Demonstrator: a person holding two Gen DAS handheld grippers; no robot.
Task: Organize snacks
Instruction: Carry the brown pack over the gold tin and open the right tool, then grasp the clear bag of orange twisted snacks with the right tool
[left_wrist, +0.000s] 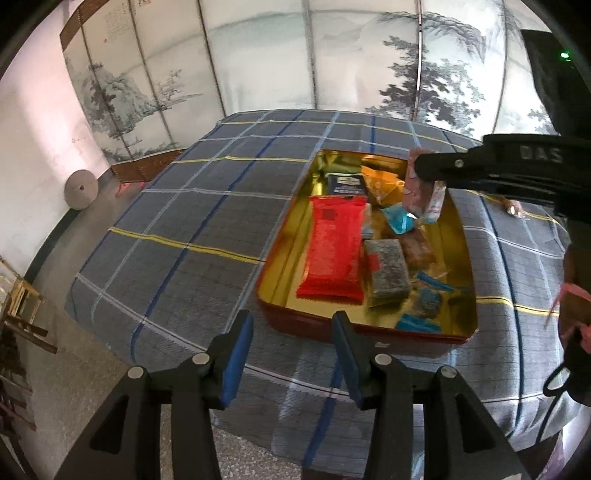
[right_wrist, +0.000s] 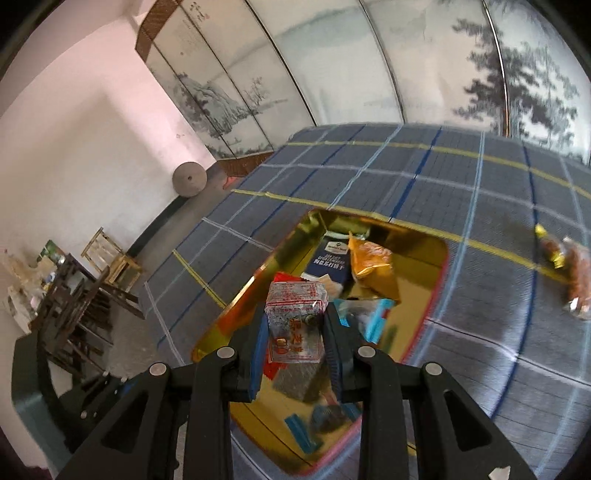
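Pinching a small pink snack packet between its pads, the right tool hangs over the gold tin of snacks on the plaid-covered bench; the left tool stands spread, holding nothing, near the tin's rim.

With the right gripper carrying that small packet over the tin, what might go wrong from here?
1. The right gripper pinches the small clear red-printed packet by its lower part only; it may tip or slip out.
2. The gold-lined red tin is already crowded beneath it, so the packet may land on the blue-wrapped snacks rather than flat.
3. Loose orange-brown wrapped snacks lie outside on the checked cloth and might get overlooked.
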